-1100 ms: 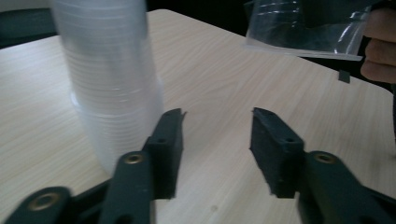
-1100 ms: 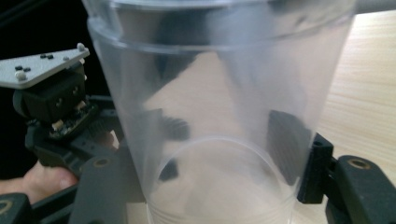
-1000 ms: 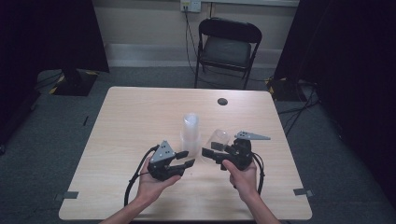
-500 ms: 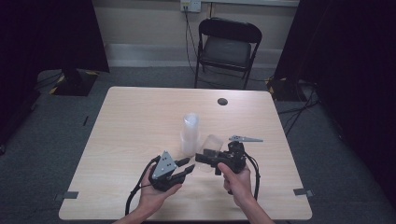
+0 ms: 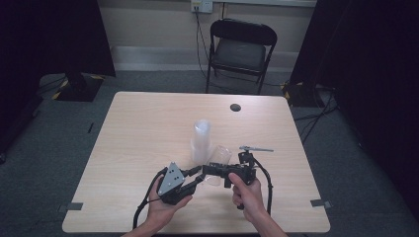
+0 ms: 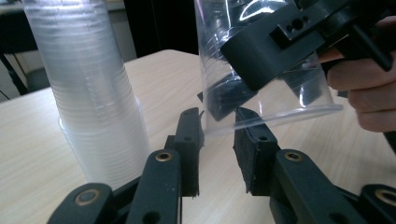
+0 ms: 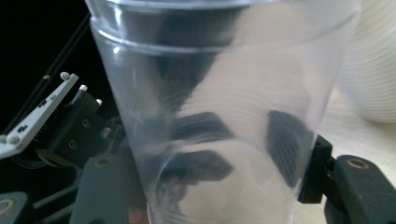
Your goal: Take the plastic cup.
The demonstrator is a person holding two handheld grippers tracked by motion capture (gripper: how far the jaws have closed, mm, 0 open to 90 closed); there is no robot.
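A tall stack of clear plastic cups [image 5: 200, 140] stands upright mid-table, also at the left of the left gripper view [image 6: 88, 93]. My right gripper [image 5: 211, 170] is shut on a single clear cup [image 5: 220, 157], its jaws on either side of the cup's body and the mouth facing my left gripper. My left gripper [image 5: 198, 174] meets it from the left. Its jaws [image 6: 218, 128] have just been closing and straddle the cup's rim [image 6: 280, 116] with a gap still showing. In the right gripper view the cup [image 7: 219, 116] stands close up, a pad [image 7: 314, 168] at its right side.
The light wood table [image 5: 138, 123] carries a small dark round thing [image 5: 235, 107] near its far edge. A black folding chair [image 5: 240, 49] stands beyond the table. Cables trail from both grippers toward the near edge.
The right gripper has swung the cup down and leftward toward the left gripper. The two grippers now meet at the cup's rim, and the left jaws stand narrower.
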